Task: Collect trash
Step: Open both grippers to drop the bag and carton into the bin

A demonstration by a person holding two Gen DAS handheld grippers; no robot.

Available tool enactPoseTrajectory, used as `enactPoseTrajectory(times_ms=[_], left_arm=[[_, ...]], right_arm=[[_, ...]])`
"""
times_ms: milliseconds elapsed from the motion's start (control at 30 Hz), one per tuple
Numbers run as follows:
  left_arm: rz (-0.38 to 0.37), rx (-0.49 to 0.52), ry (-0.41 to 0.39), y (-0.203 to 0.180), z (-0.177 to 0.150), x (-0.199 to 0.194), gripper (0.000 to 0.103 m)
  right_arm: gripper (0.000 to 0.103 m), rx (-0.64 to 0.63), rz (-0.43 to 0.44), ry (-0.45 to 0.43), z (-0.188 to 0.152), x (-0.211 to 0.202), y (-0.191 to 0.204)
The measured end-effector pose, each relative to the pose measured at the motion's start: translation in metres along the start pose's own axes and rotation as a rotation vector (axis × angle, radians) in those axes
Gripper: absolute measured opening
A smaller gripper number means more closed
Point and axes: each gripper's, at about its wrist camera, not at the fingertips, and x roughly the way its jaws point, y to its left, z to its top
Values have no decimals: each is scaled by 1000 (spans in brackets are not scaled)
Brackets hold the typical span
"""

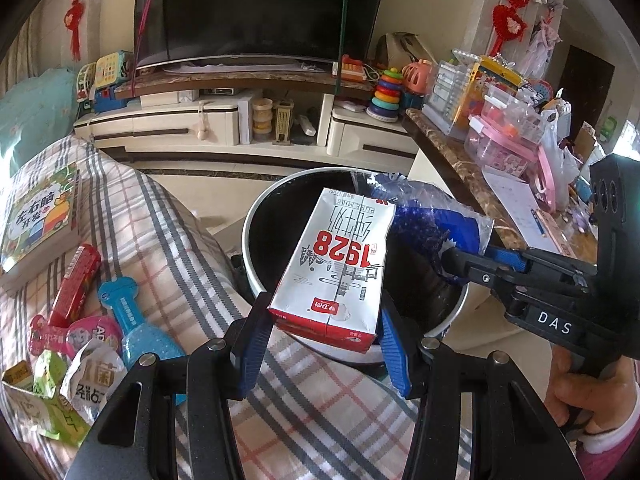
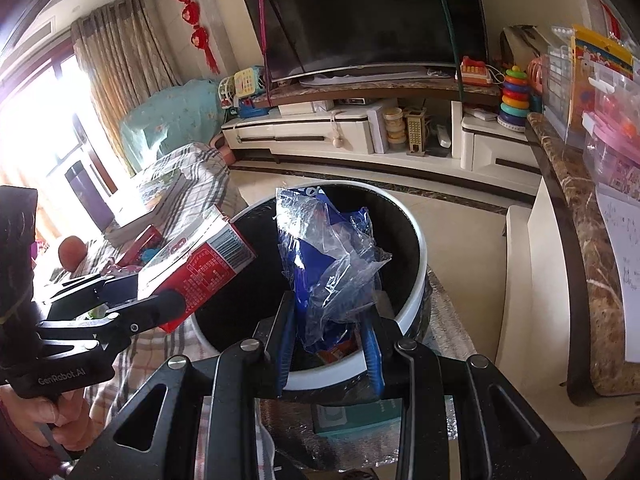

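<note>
A: Left wrist view: the left gripper (image 1: 324, 344) is clamped on the milk carton (image 1: 334, 264), poised over the trash bin (image 1: 256, 216) rim at 6 o'clock. More wrappers (image 1: 76, 360) lie at 8 o'clock on the plaid cover (image 1: 160, 216).

B: Right wrist view: the right gripper (image 2: 330, 344) is pinched on the blue plastic wrapper (image 2: 324, 264) over the bin (image 2: 416, 288). Released together, the carton (image 2: 200, 264) at 9 o'clock might clip the rim and tumble outside.

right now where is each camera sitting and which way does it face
Left wrist: on the left gripper, facing the TV stand over the trash bin; it grips a milk carton; the right gripper and its hand show.
Right wrist: on the right gripper, looking over the same bin, gripping a blue plastic wrapper; the left gripper shows.
Shared: bin, carton, wrapper, TV.
</note>
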Motion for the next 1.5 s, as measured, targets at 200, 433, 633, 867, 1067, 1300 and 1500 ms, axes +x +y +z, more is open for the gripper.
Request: enactPoseTrajectory(times_ms=[200,433,633,867,1067,1300,1500], left_arm=[[9,8,4,-1,6,8,49],[14,9,7,0,9,15,49],[21,11,12,-2,11,21,49],[0,-9,30,2,15,27,51],[-8,-40,27,9,9,20,57],[-5,-91,-5,22,-14,-10,64],[12,-138,-21,38,-47,-44,64]], right_arm=[[31,-7,-8,14,2,5,0],[31,-11,-11,22,5,9,-2],[31,-14,-17,27,7,13,-4],[37,-13,-26,35,10,19,-7],[49,14,-8,39,9,19,-12],[78,35,29,3,4,6,-4],[83,52,60,-18,-8,-8,13]])
